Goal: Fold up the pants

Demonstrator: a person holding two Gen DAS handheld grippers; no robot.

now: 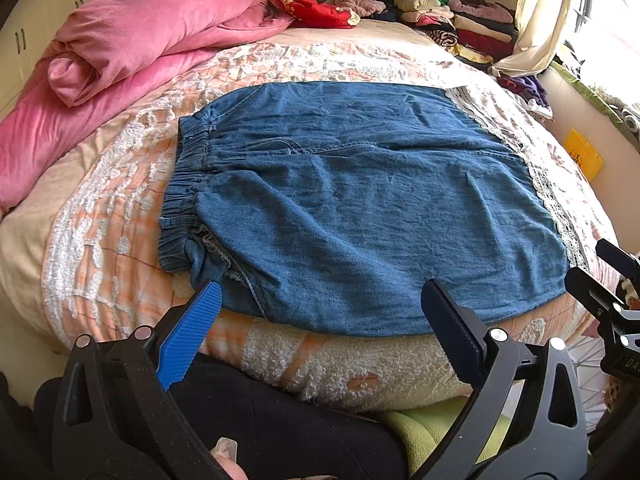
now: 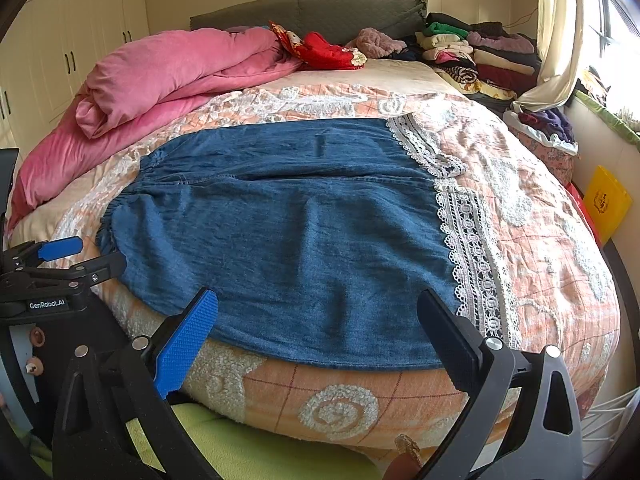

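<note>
Left wrist view: limp, light denim pants (image 1: 360, 200) lie flat on bed (image 1: 340, 372); both tools (image 1: 320, 312) (image 2: 316, 320) gape wide, empty; near hem corners look easiest to pinch.

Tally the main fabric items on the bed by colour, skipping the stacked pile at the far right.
Blue: 1, denim pants
Pink: 1, duvet
Red: 1, floral cloth
Mauve: 1, fuzzy garment
Total: 4

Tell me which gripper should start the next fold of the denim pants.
Probably the right gripper: it hangs open over the pants' near edge by the lace hems. The left gripper is open too, near the waistband end.
</note>
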